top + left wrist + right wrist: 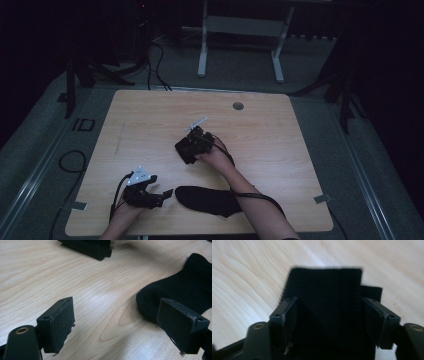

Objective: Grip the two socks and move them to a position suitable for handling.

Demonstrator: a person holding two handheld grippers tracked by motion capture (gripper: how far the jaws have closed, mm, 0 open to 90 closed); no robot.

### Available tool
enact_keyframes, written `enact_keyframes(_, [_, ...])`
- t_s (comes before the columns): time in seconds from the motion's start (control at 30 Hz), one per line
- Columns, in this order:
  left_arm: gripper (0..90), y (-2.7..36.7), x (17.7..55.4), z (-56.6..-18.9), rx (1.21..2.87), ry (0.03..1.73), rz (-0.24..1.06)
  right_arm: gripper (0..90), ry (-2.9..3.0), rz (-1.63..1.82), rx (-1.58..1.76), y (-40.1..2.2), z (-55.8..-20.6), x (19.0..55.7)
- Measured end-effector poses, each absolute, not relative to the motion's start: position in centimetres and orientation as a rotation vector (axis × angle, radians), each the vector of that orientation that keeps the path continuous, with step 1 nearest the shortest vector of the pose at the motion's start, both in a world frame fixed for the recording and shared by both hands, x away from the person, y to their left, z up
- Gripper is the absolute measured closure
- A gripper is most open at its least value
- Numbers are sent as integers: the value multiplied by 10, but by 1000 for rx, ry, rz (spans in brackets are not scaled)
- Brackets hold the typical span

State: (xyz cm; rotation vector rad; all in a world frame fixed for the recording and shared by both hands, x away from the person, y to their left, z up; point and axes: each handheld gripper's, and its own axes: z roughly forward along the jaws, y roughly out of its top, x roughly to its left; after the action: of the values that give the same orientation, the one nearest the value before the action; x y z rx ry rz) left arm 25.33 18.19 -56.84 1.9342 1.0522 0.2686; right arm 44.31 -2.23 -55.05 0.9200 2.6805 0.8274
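A black sock [207,200] lies flat near the table's front edge, its rounded end [175,287] toward my left gripper. The left gripper [162,194] rests at the front left and points at that end. Its jaws [117,315] stand open over bare wood, and the right-hand pad [180,325] sits just in front of the sock. My right gripper [192,145] is over the table's middle, above a folded black cloth [324,297]. Its jaws [329,315] stand open on either side of the cloth, which lies between them on the wood.
The wooden table [150,125] has a round cable hole [238,106] near its far edge. A white desk frame [240,45] stands on the floor behind it. Cables [70,161] lie on the floor at the left. Dark stands flank the table.
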Motion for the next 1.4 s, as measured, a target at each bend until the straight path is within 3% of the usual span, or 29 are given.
enact_keyframes(0.07, [146,181,253,-568,1936,1046,264,344,2645,861,916,-24,-553,439])
enact_keyframes(0.27, [147,179,254,-569,1937,1043,258,691,2632,883,900,-24,-551,433])
enact_keyframes(0.37, [147,179,254,-568,1935,1044,267,769,2626,887,904,-22,-551,431])
enact_keyframes(0.73, [150,178,253,-570,1938,1047,262,784,2582,1012,913,-50,-526,415])
enact_keyframes(1.4, [150,173,250,-568,1918,1036,275,780,2458,993,1069,-159,-518,357])
